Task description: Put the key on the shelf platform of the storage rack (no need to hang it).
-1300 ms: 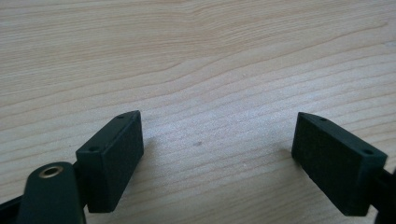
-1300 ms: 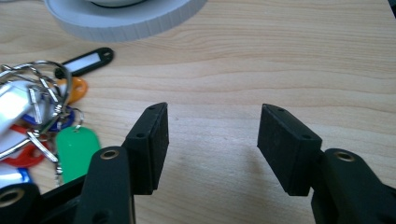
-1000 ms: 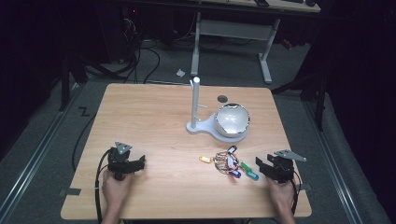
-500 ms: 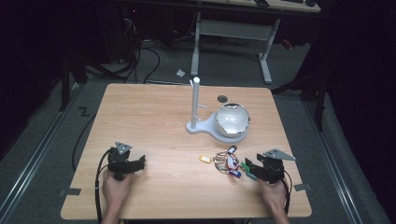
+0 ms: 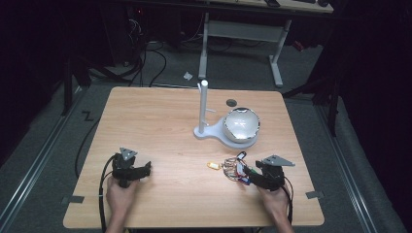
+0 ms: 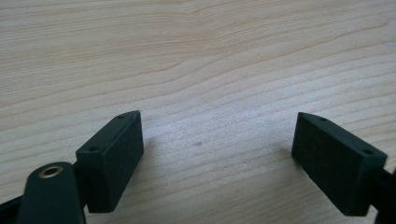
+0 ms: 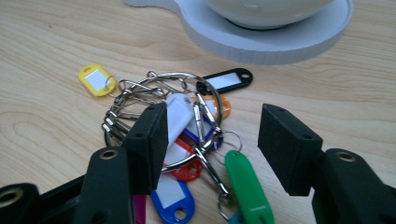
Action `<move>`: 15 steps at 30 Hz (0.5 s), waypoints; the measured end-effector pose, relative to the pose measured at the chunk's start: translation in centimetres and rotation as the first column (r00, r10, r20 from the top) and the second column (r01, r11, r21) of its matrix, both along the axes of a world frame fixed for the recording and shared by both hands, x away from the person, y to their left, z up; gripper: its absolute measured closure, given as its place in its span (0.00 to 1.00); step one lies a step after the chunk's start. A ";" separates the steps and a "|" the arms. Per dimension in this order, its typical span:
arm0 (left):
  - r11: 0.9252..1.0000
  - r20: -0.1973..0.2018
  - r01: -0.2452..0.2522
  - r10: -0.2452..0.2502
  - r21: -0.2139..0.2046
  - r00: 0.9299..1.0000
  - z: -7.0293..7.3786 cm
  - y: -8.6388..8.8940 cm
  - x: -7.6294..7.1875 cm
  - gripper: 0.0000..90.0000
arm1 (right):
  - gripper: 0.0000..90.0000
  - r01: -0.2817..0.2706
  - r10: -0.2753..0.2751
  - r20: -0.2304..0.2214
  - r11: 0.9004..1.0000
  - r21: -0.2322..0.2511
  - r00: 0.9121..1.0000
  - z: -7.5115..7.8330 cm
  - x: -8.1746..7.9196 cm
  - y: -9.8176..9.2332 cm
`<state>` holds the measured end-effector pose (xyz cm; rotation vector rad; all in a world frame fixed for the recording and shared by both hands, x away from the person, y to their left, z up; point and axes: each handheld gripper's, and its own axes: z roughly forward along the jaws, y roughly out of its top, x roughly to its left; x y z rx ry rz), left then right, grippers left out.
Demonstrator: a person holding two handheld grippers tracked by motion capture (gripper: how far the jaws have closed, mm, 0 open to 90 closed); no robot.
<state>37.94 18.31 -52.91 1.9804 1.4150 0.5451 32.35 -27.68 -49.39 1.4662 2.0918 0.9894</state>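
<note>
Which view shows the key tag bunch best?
The right gripper view: the key tag bunch sits close up between the open right tongs, each tag colour and ring distinct. The high view shows it as a small cluster. The left gripper view shows bare table.

On the tabletop (image 5: pixel 160 126), the stand (image 5: pixel 204 130) serves as the landmark. The bowl (image 5: pixel 241 125) sits on the stand's base, right of its upright post. The bunch of key tags (image 5: pixel 234 168) lies nearer the person than the stand, slightly right. The right gripper (image 5: pixel 256 178) is just right of that bunch; the left gripper (image 5: pixel 141 170) lies well left.
</note>
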 end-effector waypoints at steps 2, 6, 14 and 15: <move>1.000 0.000 0.000 0.000 0.000 1.000 0.0 0.0 0.0 0.19 | 0.48 -0.008 0.008 -0.004 1.000 0.002 1.000 -0.1 0.1 0.4; 1.000 0.000 0.000 0.000 0.000 1.000 0.0 0.0 0.0 0.19 | 0.47 -0.023 0.023 0.002 1.000 0.004 1.000 -0.1 0.2 1.0; 1.000 0.000 0.000 0.000 0.000 1.000 0.0 0.0 0.0 0.19 | 0.44 -0.051 0.051 -0.014 0.999 -0.010 0.999 -0.1 1.0 2.4; 1.000 0.000 0.000 0.000 0.000 1.000 0.0 0.0 0.0 0.19 | 0.44 -0.056 0.055 -0.017 0.998 -0.011 0.998 -0.1 1.1 2.5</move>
